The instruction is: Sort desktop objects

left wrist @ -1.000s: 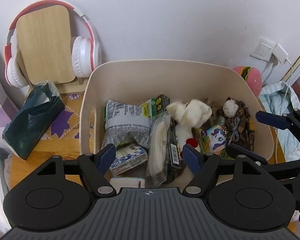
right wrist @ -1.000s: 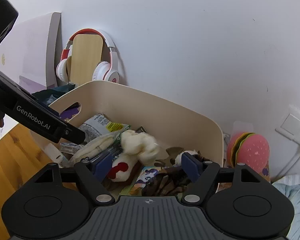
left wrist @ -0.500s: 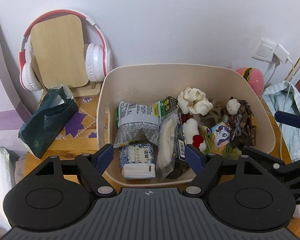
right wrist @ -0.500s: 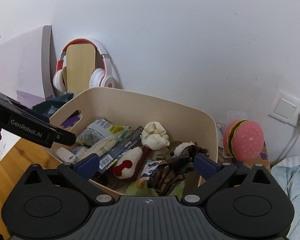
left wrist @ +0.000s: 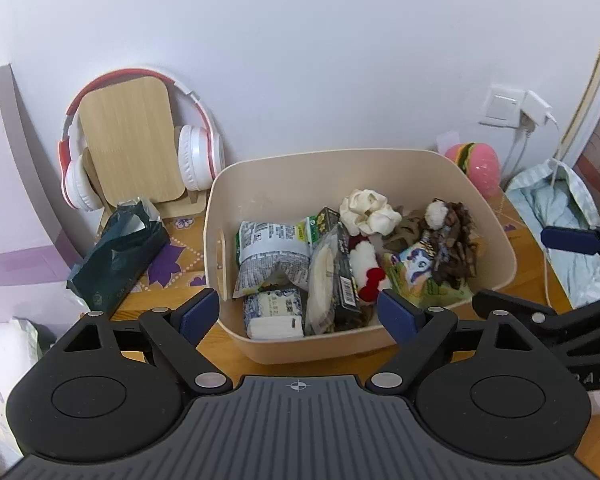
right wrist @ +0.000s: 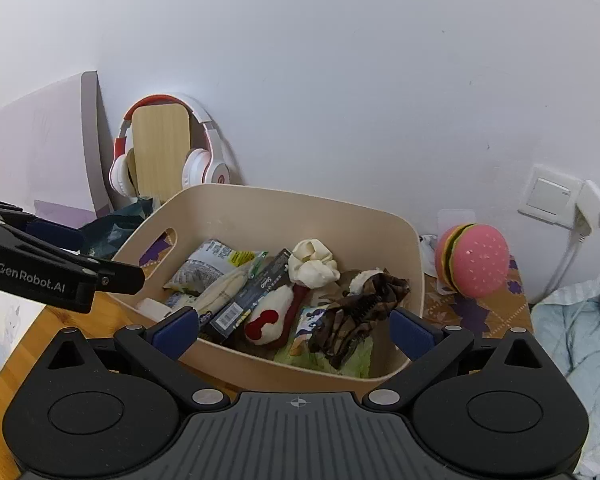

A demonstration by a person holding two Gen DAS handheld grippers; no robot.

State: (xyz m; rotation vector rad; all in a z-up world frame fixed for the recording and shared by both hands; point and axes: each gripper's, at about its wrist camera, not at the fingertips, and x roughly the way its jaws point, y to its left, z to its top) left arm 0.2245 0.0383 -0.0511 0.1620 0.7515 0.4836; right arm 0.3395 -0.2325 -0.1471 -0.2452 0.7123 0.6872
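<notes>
You've pulled both grippers back from the bin [left wrist: 364,336]; left gripper [left wrist: 302,314] and right gripper [right wrist: 294,330] jaws spread, empty. Scrunchie [left wrist: 370,212] now at bin's 12 o'clock.

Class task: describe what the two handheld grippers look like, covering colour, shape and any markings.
Both the left gripper and right gripper are matte black, with a ribbed grey-black centre plate bearing a small white crosshair mark, flanked by two round black discs. Angular black linkages with silver pivot screws carry dark blue fingertip pads. White "GenRobot.AI" lettering shows on the left gripper's side. No cables or sleeves visible.
</notes>
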